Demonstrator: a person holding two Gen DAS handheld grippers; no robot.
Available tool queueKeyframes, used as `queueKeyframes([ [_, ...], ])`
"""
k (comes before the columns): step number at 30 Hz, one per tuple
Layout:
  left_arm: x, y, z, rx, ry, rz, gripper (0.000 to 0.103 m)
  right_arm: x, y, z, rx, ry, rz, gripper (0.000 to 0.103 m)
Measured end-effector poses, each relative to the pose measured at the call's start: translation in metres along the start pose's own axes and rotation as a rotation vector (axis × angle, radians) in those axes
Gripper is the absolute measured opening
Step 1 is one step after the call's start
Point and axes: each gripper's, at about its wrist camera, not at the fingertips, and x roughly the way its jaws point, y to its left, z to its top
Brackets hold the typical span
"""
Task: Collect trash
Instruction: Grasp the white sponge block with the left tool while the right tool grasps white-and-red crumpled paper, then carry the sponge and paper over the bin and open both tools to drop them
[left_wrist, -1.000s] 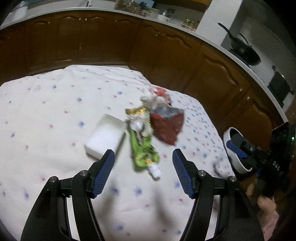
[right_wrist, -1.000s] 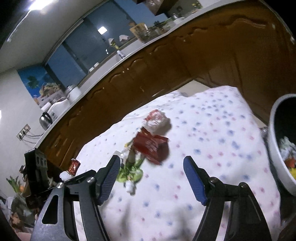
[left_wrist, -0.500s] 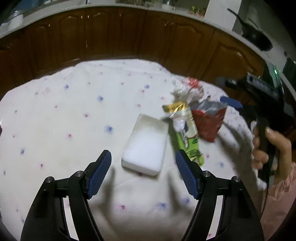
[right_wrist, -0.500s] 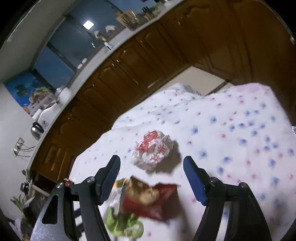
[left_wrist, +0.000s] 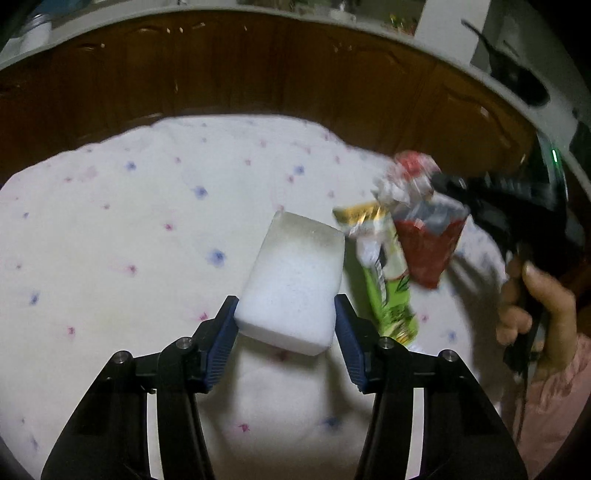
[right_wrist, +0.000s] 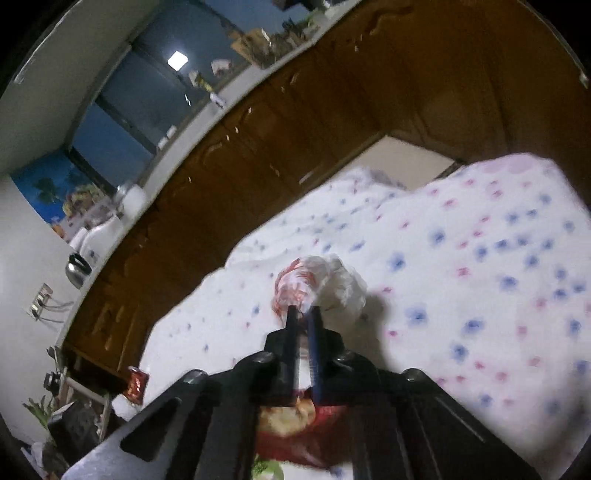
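Two grippers are at work on the spotted tablecloth (left_wrist: 110, 229). Left gripper (left_wrist: 286, 332) brackets the near end of a white foam block (left_wrist: 295, 277), pads touching or nearly touching its sides; whether it is clamped cannot be told. To its right lie a green wrapper (left_wrist: 391, 288) and a red snack bag (left_wrist: 428, 251), apparently awaiting collection. Right gripper (right_wrist: 303, 314) is pinched onto a crumpled red-and-white wrapper (right_wrist: 325, 284), presumably for lifting away.

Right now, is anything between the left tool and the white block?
Nothing visible. The left tool already has the white block between its pads; the green wrapper lies beside it, outside the right pad.
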Motion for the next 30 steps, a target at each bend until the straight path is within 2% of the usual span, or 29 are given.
queueKeyframes([
  [5, -0.033, -0.006, 0.010, -0.039, -0.080, -0.054, 0.051, -0.055, -0.008, 0.000, 0.015, -0.074, 0.021, 0.004],
  [11, -0.048, -0.046, 0.007, 0.007, -0.102, -0.139, 0.051, -0.111, -0.011, -0.022, -0.015, -0.103, 0.010, 0.004],
  [20, -0.030, -0.118, -0.012, 0.102, -0.035, -0.215, 0.051, -0.181, -0.021, -0.058, -0.043, -0.153, -0.067, 0.004],
  [30, -0.017, -0.195, -0.029, 0.225, 0.029, -0.275, 0.051, -0.246, -0.056, -0.083, -0.019, -0.215, -0.165, 0.004],
])
